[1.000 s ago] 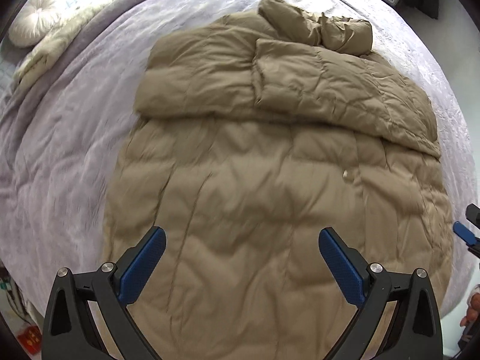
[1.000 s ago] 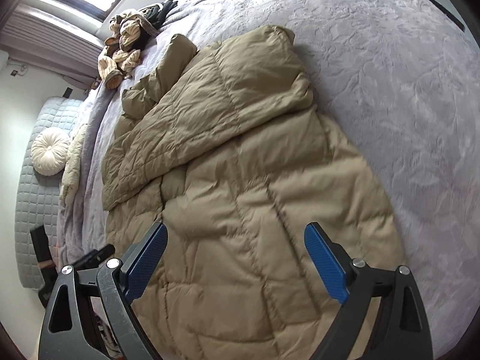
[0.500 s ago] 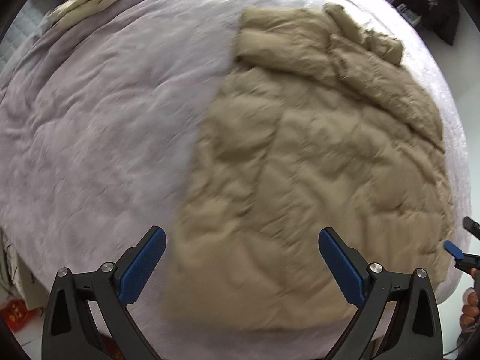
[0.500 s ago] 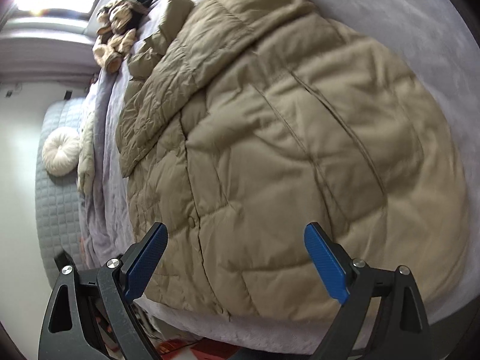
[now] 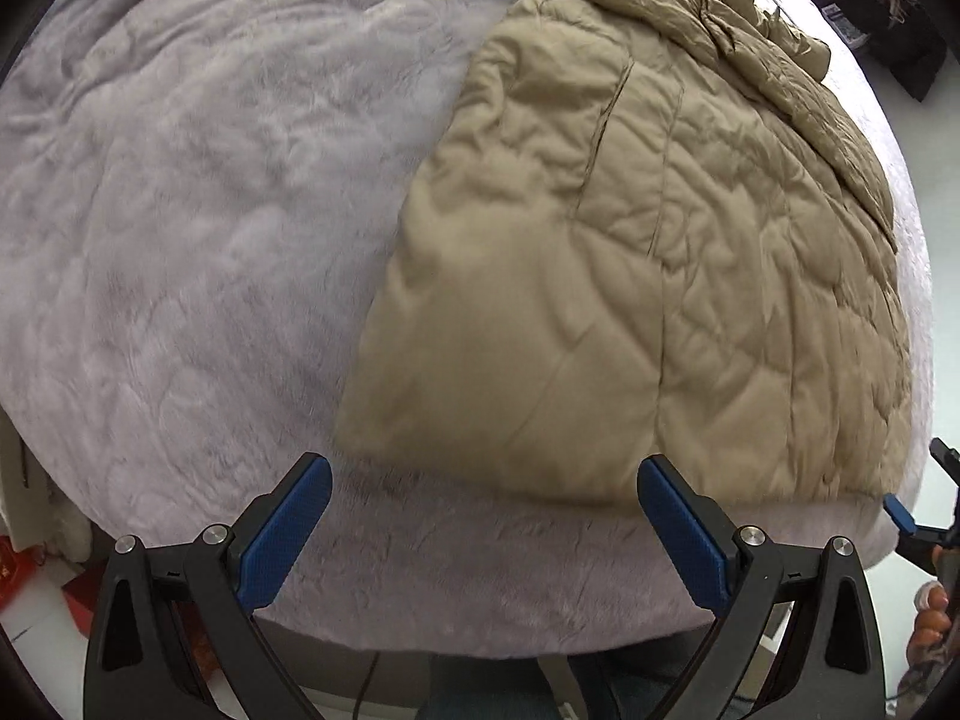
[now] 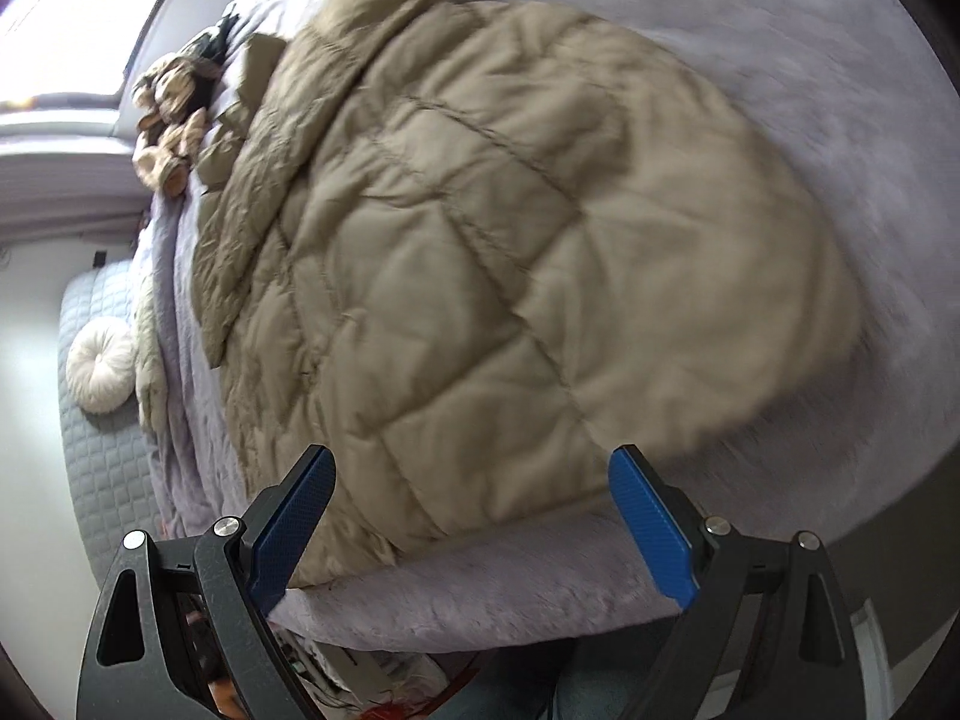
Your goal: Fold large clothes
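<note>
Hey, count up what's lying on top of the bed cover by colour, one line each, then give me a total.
Tan or khaki: 2, the puffer coat and the plush toy beyond it.
White or cream: 2, the round cushion and the fluffy throw beside it.
Total: 4

A tan quilted coat [image 5: 648, 252] — its stitching a grid of puffed panels — lies on a pale lilac bedspread [image 5: 198, 228] with a faint embossed texture. Blue ribbed pads [image 5: 287, 540] line black gripper arms. A cream round cushion [image 6: 99, 369] sits on a grey square-quilted cover [image 6: 99, 468], near a beige plush toy [image 6: 168, 120].
</note>
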`<action>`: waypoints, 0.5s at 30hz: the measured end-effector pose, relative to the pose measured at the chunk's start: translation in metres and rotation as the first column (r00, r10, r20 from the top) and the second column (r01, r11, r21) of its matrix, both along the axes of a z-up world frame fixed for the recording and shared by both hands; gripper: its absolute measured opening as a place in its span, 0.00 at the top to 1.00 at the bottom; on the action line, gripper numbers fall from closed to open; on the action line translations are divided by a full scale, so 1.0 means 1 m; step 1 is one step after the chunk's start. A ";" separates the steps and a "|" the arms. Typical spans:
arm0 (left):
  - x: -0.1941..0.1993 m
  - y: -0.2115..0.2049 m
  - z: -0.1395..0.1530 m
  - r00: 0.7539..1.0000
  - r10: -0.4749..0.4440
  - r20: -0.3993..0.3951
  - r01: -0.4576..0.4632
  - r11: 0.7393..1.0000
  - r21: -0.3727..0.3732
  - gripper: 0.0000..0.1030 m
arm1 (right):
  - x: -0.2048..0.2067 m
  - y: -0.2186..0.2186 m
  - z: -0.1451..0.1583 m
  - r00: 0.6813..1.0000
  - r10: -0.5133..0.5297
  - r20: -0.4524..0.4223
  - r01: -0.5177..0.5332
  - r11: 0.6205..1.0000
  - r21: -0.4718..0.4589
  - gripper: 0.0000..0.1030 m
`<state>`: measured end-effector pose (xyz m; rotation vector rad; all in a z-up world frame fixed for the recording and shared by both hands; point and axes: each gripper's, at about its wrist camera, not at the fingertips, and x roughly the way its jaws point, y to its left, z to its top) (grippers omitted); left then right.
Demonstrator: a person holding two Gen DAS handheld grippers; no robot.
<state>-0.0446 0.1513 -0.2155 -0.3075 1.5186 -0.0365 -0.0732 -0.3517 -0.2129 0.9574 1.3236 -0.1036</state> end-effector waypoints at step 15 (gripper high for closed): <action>0.021 0.001 -0.033 0.988 0.151 -0.034 -0.153 0.922 -0.357 0.01 | -0.042 -0.022 -0.048 0.970 -0.241 -0.033 0.243 0.956 0.164 0.09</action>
